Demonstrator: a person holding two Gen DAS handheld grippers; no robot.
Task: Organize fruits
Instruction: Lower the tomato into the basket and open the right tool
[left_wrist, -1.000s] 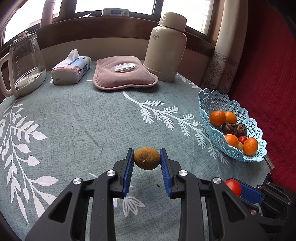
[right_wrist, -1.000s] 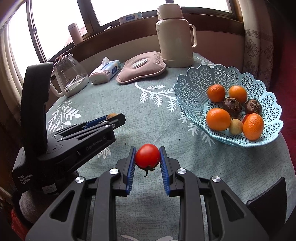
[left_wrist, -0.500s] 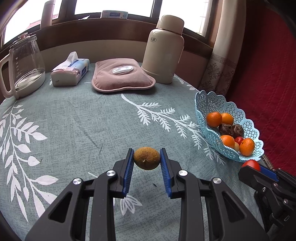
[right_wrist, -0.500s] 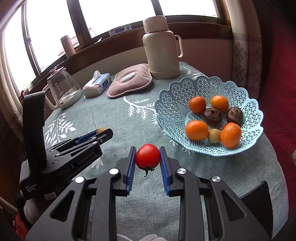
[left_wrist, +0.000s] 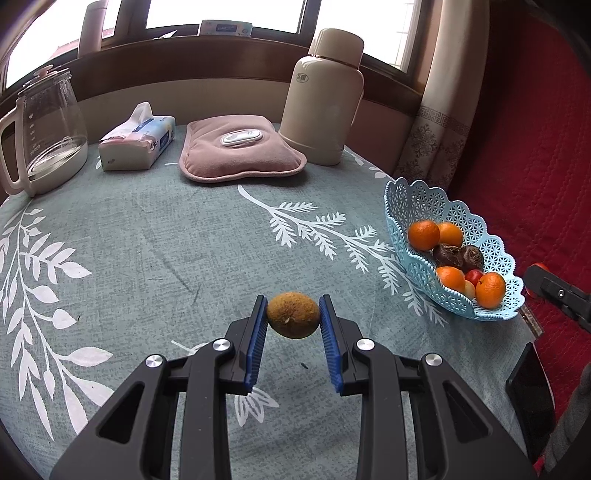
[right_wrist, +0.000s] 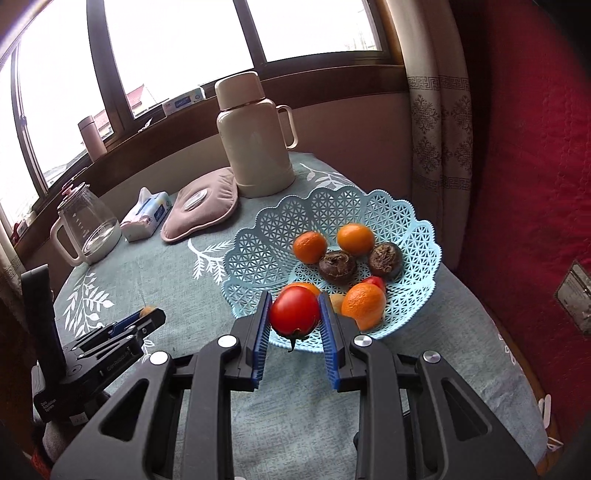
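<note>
My left gripper (left_wrist: 293, 320) is shut on a brown kiwi (left_wrist: 293, 314) and holds it above the table, left of the light blue basket (left_wrist: 410, 206). My right gripper (right_wrist: 294, 317) is shut on a red tomato (right_wrist: 294, 313) and holds it just in front of the near rim of the basket (right_wrist: 332, 201). The basket holds several oranges (right_wrist: 310, 246), two dark brown fruits (right_wrist: 337, 266) and a small red fruit (right_wrist: 376, 282). The left gripper also shows in the right wrist view (right_wrist: 149, 316), low at the left.
A cream thermos (left_wrist: 325, 99), pink heating pad (left_wrist: 240, 151), tissue pack (left_wrist: 136, 138) and glass kettle (left_wrist: 44, 129) stand along the table's far side. A red quilted seat (left_wrist: 535, 147) lies to the right. A dark phone (left_wrist: 530, 391) lies near the table's right edge.
My right gripper has carried the tomato forward and to the right, up to the basket's near rim. The left gripper has held the kiwi nearly still.
</note>
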